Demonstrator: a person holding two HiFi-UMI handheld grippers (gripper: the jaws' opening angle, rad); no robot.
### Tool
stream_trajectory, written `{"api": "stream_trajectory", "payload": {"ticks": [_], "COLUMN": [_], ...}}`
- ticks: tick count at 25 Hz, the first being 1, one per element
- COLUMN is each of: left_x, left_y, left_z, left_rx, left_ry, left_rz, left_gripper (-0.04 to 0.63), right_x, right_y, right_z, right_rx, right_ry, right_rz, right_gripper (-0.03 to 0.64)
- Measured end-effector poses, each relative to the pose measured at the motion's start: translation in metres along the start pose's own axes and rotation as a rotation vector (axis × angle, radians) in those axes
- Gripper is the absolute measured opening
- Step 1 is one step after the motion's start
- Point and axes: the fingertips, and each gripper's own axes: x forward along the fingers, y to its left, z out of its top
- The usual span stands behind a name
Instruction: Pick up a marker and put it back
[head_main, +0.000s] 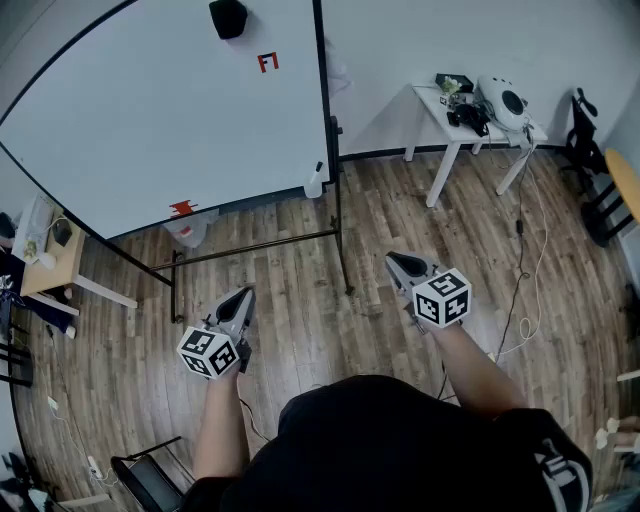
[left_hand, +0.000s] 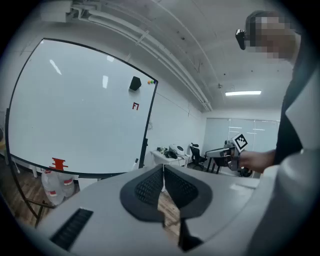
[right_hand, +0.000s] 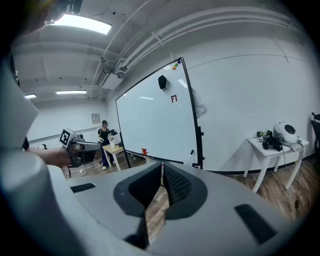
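- Person stands on a wood floor (head_main: 300, 300) facing a whiteboard (head_main: 170, 110) on a black stand, with a gripper in each hand. Both are held low and well short of the board.
- The left gripper (head_main: 245, 293) is clenched on nothing. Its own view shows the jaws of the left gripper (left_hand: 163, 170) meeting at the tips, with only floorboards visible in the gap behind them.
- The right gripper (head_main: 392, 258) is likewise squeezed closed and empty. In its own view the right gripper (right_hand: 162, 167) points towards the board's right edge.
- No marker can be made out for certain. A small white object (head_main: 316, 180) with a dark tip, at the board's lower right corner beside the stand's upright, may be it but is too small to tell.
- A red item (head_main: 183, 208) sits at the board's lower edge further left, and a black eraser (head_main: 228, 18) clings near the far top.
- The task appears to be at its opening: approach only, with nothing picked up yet.
- The next move likely calls for closing on the board, raising one gripper to the lower edge and releasing its jaws. The jaws would then need to be squared across the marker's barrel before they close.
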Motion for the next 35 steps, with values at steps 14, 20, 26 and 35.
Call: {"api": "stream_trajectory", "payload": {"ticks": [14,20,26,35], "left_x": [0.012,0.018,0.038,0.082], "left_y": [-0.027,-0.017,0.0,0.048], "left_z": [-0.015,-0.016,-0.014,-0.008], "left_rx": [0.017,0.007,-0.005,-0.019], "left_ry": [0.032,0.03,0.021,0.024], "left_rz": [0.014,0.026,0.015,-0.017], "left_gripper": [0.015,0.015,0.015,0.015], "right_x": [-0.01,-0.001,0.012,0.059], "right_y": [-0.023,-0.03,-0.045,-0.068], "right_z": [-0.02,-0.03,-0.032,-0.025], "right_rx": [0.025,0.03,0.046,0.057], "right_ry": [0.021,0.052,0.077,0.103], "right_rz": [0.012,0.018,0.002,-0.043], "right_gripper": [0.006,0.006,0.006,0.006]}}
